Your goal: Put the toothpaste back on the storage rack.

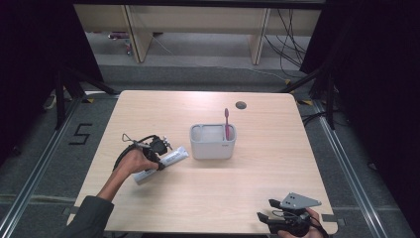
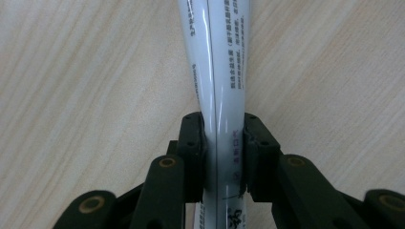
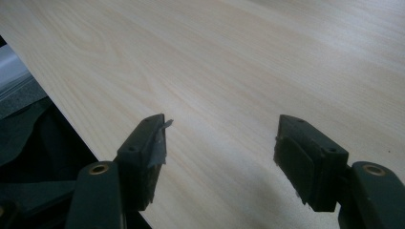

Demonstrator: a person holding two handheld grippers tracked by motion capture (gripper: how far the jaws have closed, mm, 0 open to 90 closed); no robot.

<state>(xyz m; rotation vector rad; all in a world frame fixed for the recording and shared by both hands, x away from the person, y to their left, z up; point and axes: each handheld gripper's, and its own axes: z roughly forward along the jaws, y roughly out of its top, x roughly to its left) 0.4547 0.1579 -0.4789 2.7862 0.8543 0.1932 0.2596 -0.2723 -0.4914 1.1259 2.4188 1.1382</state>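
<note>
A: High view — my left tool (image 1: 159, 148) sits on the tube (image 1: 163, 163) lying flat on the table (image 1: 208, 198), long axis slanting toward the caddy (image 1: 213, 144) to its right.

B: Left gripper view?

A: Pads (image 2: 197, 143) clamped on the tube (image 2: 217, 71) across its length.

B: Right gripper view?

A: Right tool (image 3: 219, 143) jaws apart, idle — well apart from the tube.

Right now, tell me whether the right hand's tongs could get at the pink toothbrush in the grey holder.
Probably yes. The right tongs stand open and empty at the table's near edge, and bare table lies between them and the holder. The toothbrush stands upright, its top exposed.
</note>
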